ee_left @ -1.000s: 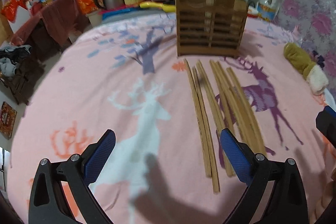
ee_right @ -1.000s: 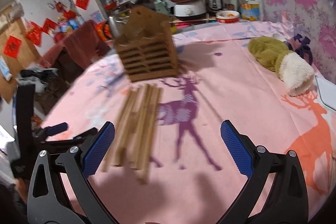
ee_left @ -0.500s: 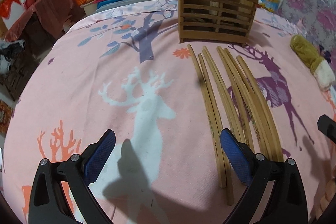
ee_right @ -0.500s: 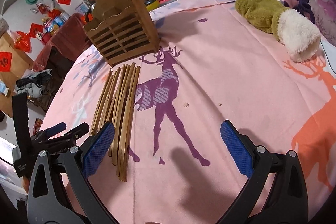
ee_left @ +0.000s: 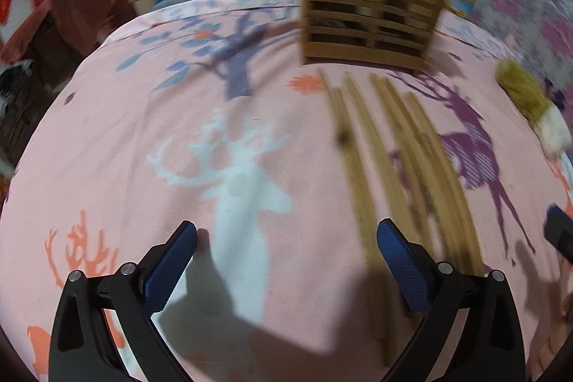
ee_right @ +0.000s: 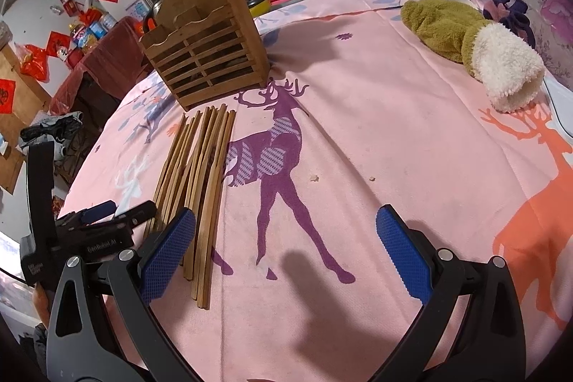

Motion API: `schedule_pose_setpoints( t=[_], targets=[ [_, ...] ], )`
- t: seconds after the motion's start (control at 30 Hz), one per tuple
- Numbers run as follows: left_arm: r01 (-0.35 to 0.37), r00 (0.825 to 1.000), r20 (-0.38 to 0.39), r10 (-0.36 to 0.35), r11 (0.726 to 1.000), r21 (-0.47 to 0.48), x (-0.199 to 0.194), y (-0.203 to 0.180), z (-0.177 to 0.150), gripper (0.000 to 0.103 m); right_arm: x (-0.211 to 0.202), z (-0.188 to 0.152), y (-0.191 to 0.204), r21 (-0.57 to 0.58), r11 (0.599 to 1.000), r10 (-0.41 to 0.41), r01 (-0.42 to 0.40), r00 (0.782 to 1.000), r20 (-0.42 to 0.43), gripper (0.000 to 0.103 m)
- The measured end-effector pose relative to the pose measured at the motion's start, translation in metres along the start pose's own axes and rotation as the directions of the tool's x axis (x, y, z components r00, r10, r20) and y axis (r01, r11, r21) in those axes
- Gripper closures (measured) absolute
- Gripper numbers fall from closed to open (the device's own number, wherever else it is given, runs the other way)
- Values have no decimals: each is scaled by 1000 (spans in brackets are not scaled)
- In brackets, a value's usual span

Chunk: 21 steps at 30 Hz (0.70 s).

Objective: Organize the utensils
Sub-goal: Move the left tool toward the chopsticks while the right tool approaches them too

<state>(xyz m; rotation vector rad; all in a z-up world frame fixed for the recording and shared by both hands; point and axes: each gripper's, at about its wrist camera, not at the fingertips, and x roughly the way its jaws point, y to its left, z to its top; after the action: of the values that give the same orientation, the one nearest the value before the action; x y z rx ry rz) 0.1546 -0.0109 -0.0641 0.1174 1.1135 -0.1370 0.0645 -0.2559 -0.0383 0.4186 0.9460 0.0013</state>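
Both grippers have dropped closer to the tablecloth (ee_right: 394, 117) since a second ago, and the chopsticks (ee_right: 200, 174) now fill more of each view. Left gripper (ee_left: 286, 260) hangs with its blue pads spread wide and nothing between them; its right pad sits just over the near ends of the chopsticks (ee_left: 394, 160), though the blurred picture hides any contact. Right gripper (ee_right: 286, 256) is likewise spread and holds nothing, its left pad beside the bundle. The chopsticks lie side by side on the cloth, far tips close to the slatted wooden holder (ee_right: 207, 49), which stands upright. A plush toy (ee_right: 472, 42) lies well apart at the right.
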Motion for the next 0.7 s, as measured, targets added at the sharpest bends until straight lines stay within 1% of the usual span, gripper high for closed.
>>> schedule_pose_setpoints(
  t=[0.03, 0.1, 0.13, 0.3, 0.4, 0.47, 0.53, 0.57, 0.7],
  targets=[
    [-10, 1000, -5, 10, 1000, -18, 2, 6, 2, 4, 0, 0, 0, -2, 1000, -1, 1, 1000, 2, 6],
    [20, 1000, -19, -21, 999, -48, 4, 13, 4, 4, -1, 0, 0, -5, 1000, -2, 2, 1000, 3, 6],
    [6, 1000, -16, -7, 999, -52, 4, 15, 4, 4, -1, 0, 0, -5, 1000, -1, 1, 1000, 3, 6],
    [-10, 1000, -16, 9, 999, -36, 4, 12, 3, 5, -1, -1, 1, -10, 1000, -1, 1, 1000, 6, 6],
    [-51, 999, -16, 51, 999, -1, 4, 6, -1, 5, -1, -3, 5, -36, 999, -1, 1, 1000, 9, 6],
    [-62, 998, -18, 62, 998, -4, 5, 9, -1, 5, 1, -5, 12, -74, 997, 10, -10, 1000, -2, 6],
    [-44, 999, -33, 43, 998, -34, 7, 17, 1, 4, 6, -8, 20, -117, 993, 27, -30, 999, -34, 6],
    [-50, 998, -34, 48, 998, -42, 7, 19, 2, 4, 10, -10, 25, -145, 989, 29, -37, 998, -59, 6],
    [-63, 997, -41, 61, 997, -52, 8, 25, 3, 4, 24, -22, 44, -269, 963, -7, -29, 991, -131, 6]
  ],
)
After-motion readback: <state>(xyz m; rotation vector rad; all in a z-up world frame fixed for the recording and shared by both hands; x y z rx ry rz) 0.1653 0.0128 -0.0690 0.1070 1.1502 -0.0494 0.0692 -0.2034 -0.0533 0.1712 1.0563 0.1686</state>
